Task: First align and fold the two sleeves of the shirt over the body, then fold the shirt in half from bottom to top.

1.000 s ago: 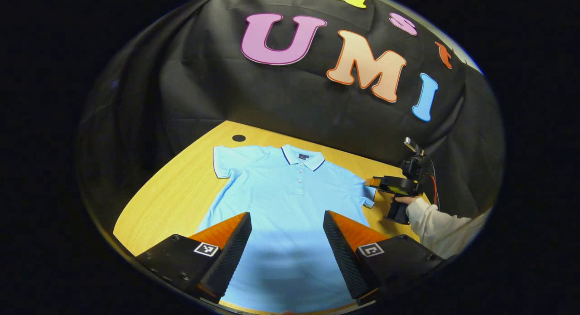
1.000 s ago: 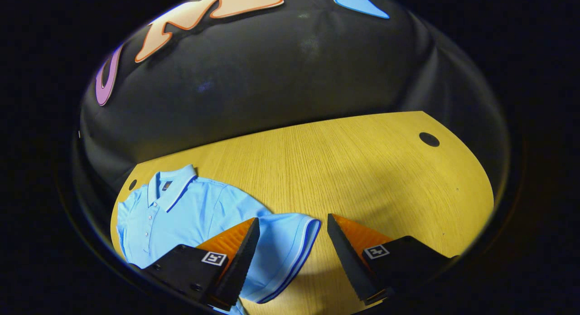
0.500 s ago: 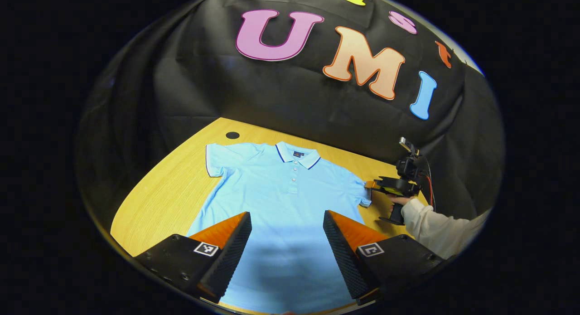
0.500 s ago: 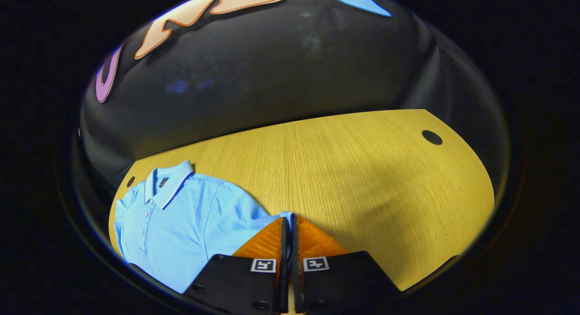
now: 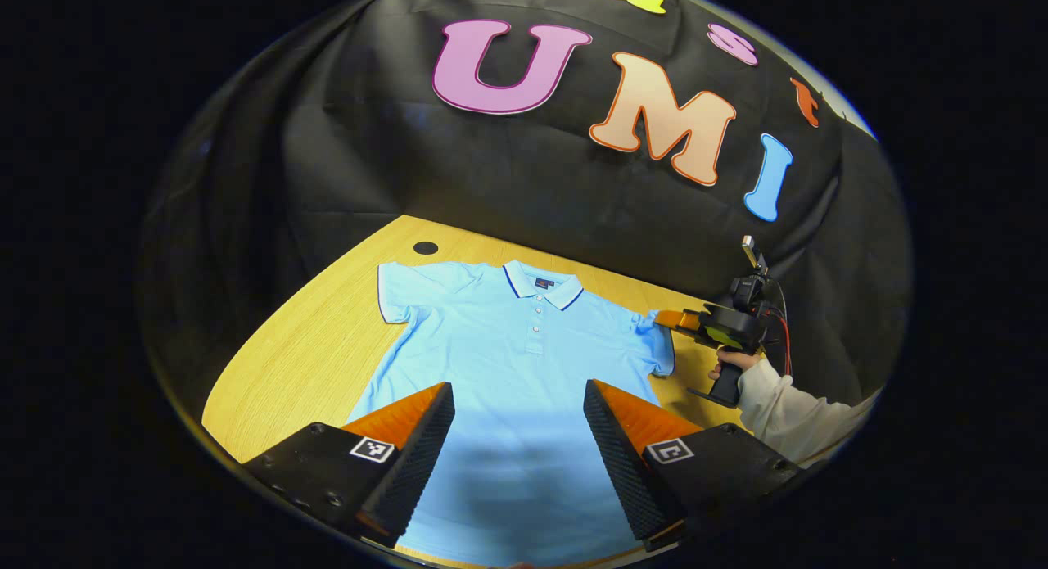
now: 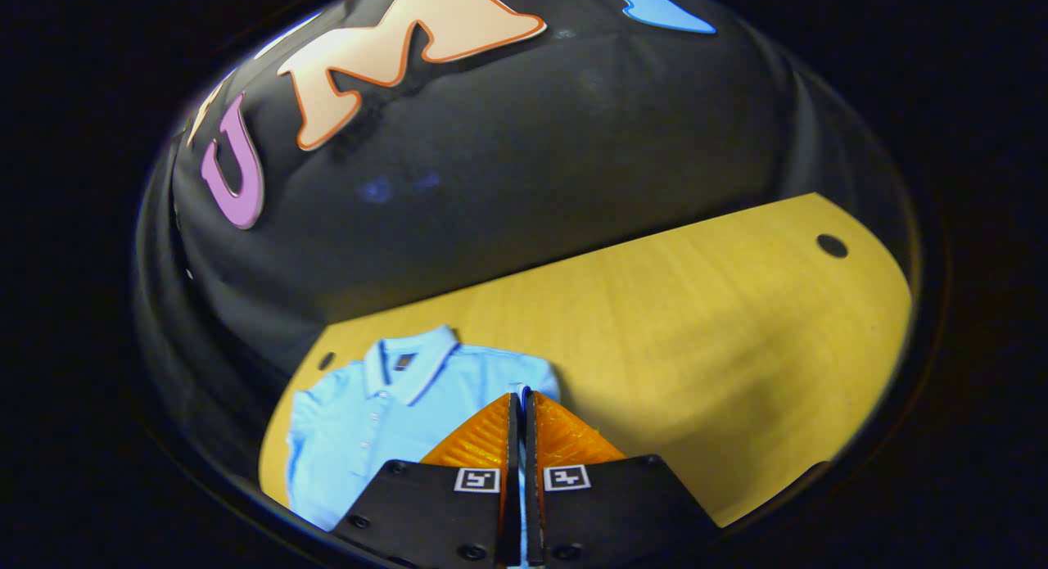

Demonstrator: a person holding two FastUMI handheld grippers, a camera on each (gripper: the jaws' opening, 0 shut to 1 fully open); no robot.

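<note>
A light blue polo shirt [image 5: 516,364] lies face up on the wooden table [image 5: 303,348], collar toward the wall. My left gripper [image 5: 519,413] hovers open above the shirt's lower body, nothing between its fingers. The shirt's left sleeve [image 5: 395,295] lies flat. In the left gripper view the right gripper [image 5: 667,317], held by a hand, pinches the right sleeve [image 5: 655,340] and lifts it off the table. In the right gripper view my right gripper [image 6: 519,405] is shut on that sleeve's edge [image 6: 522,389], with the shirt [image 6: 385,413] spread to its left.
A round cable hole [image 5: 425,247] sits in the table beyond the left sleeve, and another hole [image 6: 832,245] is at the far right of the table [image 6: 696,307]. The black cloth wall rises right behind the table. A sleeved arm [image 5: 786,405] reaches in from the right.
The right gripper closed on the right sleeve's edge and has lifted it up from the table. The left gripper stayed open over the shirt's lower body.
</note>
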